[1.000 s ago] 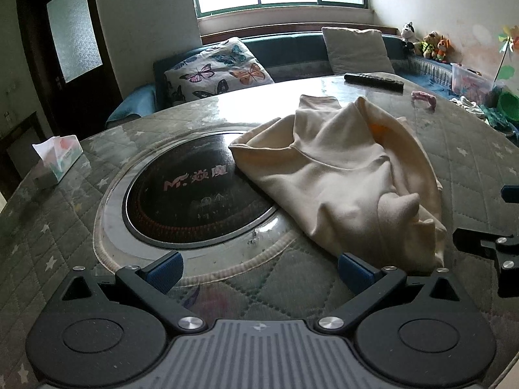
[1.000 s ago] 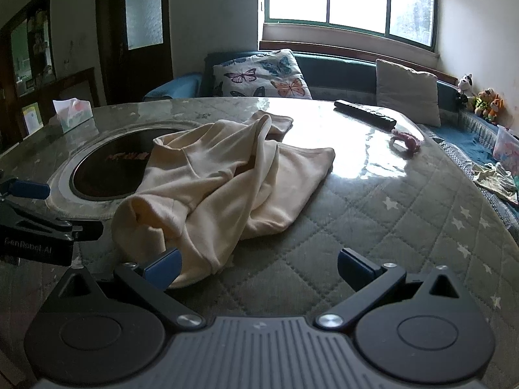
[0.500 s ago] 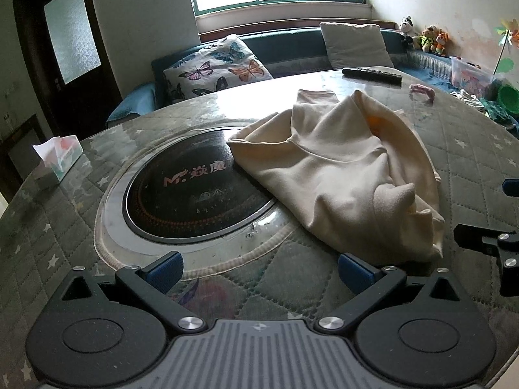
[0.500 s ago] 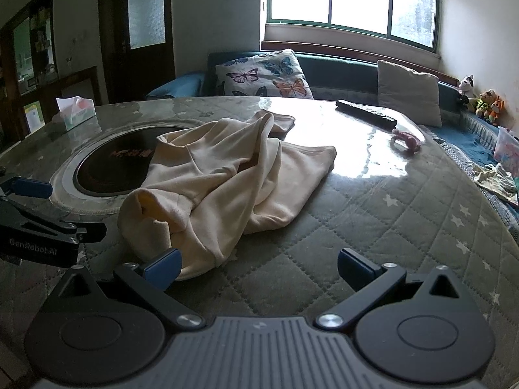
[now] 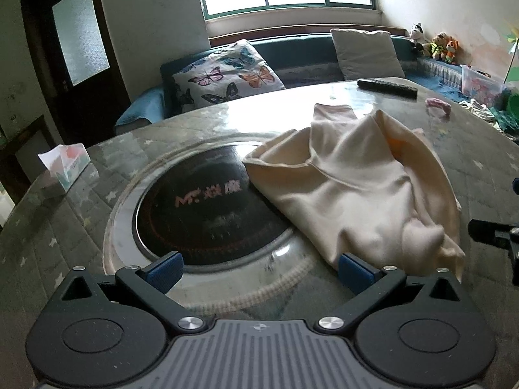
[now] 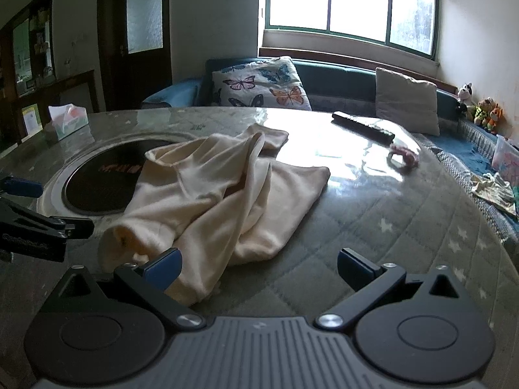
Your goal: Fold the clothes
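Jaws on both the left gripper point(image 5: 259, 269) and right gripper point(image 6: 259, 267) gape wide and empty at the near edge of the crumpled cream garment point(image 5: 356, 188) heaped on the bench point(image 6: 373, 227), so pinching several bunched layers could tangle the fold.

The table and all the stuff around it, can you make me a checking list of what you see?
Surface: round table with quilted star cover under glass; dark round cooktop set in its middle.
Job's things: cream garment lying crumpled and unfolded, partly over the cooktop edge.
Clutter: remote control, pink hair tie, tissue box.
Grippers: left gripper open, holding nothing; right gripper open, holding nothing, one finger at the garment's near edge.
Cables: nothing seen.
Surroundings: window, bench with butterfly pillow, plain pillow, stuffed toys, dark door.
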`<state>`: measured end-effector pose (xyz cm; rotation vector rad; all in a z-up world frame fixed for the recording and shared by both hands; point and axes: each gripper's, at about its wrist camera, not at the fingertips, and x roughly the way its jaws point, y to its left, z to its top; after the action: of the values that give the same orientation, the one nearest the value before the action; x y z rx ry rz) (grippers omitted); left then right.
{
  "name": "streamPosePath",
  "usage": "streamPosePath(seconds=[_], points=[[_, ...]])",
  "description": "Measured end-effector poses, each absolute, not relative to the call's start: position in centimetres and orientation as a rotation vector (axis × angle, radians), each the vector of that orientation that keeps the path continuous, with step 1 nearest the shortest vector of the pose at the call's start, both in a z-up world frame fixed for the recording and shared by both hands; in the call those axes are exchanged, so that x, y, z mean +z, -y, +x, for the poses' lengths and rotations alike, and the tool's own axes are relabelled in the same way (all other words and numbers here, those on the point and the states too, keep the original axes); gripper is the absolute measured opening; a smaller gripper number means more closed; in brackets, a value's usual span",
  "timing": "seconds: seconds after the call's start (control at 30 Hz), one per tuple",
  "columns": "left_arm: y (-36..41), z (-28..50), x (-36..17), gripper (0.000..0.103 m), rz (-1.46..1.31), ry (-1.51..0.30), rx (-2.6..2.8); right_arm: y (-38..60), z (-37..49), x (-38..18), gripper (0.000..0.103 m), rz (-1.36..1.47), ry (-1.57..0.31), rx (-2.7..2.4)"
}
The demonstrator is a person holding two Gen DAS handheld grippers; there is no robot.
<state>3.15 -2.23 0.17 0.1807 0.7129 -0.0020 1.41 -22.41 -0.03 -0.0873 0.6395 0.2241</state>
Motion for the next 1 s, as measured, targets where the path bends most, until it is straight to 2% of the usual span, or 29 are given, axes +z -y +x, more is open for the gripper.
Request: streamPosePath(seconds=[0.3,0.43,0.6,0.67,0.77,1.0], points=[[2.6,6.8,1.3,0.103,0.193,-0.683,-0.013,23.2,7.0,1.2,0.098,-0.09,-0.632,0.223],[2.9,8.4,1.6,0.102,0.2,-0.674,-0.028,23.3,10.2,1.3,0.089,-0.071,-0.651,0.246],[3.2,10.3,1.7,0.101,0.204,-0.671,-0.049,22.5,13.9,0.3,0.072,-0.09,-0.696,0.271],[3.4,11.0,1.8,0.1,0.205,-0.673,-0.064,22.6,15.2,-0.2,0.055,-0.09,-0.716,0.278],[3.9,12.2,2.3,0.097,0.207,-0.668,-0.091,23.5,16.3,-0.8,0.043,-0.059,-0.739,0.272],[6.6,16.8,3.2,0.092,0.216,-0.654,-0.18,24.8,17.3,-1.0,0.044,-0.055,-0.743,0.298]])
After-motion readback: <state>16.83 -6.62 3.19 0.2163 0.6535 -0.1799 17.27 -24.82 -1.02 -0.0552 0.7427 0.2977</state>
